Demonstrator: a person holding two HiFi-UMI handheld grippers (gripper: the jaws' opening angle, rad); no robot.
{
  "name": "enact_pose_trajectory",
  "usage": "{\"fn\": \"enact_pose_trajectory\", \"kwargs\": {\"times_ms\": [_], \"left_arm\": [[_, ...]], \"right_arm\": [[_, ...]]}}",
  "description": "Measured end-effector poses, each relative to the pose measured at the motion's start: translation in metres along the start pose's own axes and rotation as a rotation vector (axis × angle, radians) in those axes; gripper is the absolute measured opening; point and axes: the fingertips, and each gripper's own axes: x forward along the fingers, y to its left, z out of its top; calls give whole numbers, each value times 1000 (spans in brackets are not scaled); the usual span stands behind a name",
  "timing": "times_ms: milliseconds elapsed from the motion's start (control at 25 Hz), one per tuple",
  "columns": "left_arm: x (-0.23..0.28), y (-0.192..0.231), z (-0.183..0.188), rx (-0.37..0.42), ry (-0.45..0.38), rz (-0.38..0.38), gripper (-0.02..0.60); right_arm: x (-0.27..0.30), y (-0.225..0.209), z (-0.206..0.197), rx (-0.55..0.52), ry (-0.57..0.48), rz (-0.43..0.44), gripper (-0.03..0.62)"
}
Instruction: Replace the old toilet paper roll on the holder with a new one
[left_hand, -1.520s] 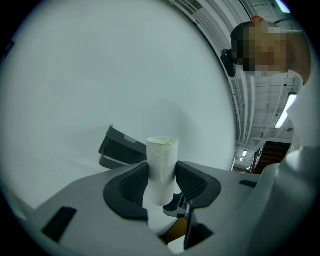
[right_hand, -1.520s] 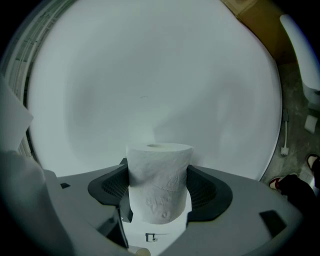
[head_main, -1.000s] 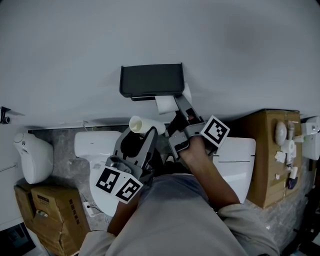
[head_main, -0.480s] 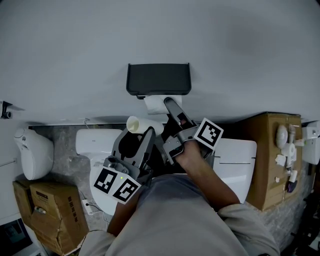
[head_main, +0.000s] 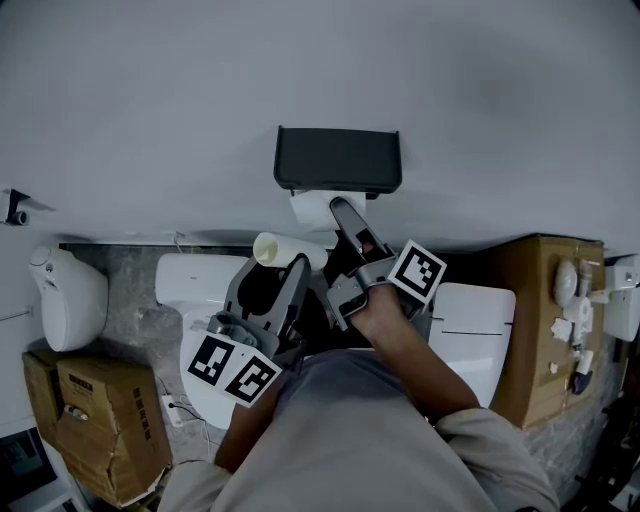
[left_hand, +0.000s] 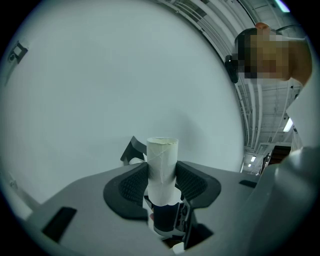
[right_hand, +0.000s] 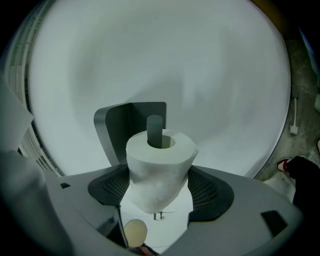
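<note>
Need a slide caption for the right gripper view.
Right claw grips the new roll, holder spindle poking through its core.

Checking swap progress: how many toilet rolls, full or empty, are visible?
2: empty tube clamped in the left gripper; full roll in the right gripper, its core around the holder spindle. No others seen.

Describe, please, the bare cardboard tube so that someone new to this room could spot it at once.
Find the dark grey box-shaped paper holder on the pale wall. Just below it and to the left, the left gripper is shut on a short pale cardboard tube. Unlike the plump white toilet paper roll in the right gripper under the holder, it is thin, hollow and bare.
</note>
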Motion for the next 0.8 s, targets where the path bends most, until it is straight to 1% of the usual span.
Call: {"fn": "enact_pose_trajectory", "kwargs": {"times_ms": [240,360,640,800], "left_arm": [[-1,6,0,-4,7,-1,169],[1,2,-2,-5,8,-10,169],[3,-2,-4,-7,12,-16,169],[5,-4,-3,-7,10,-21,169]], "right_arm": [[-11,4,-10,-14,52,13,360],[-21,3,-8,-19,59,10,360],[-45,2,-11,14,72,-4,360],[-57,6,-10,-18,77,-1,360]]}}
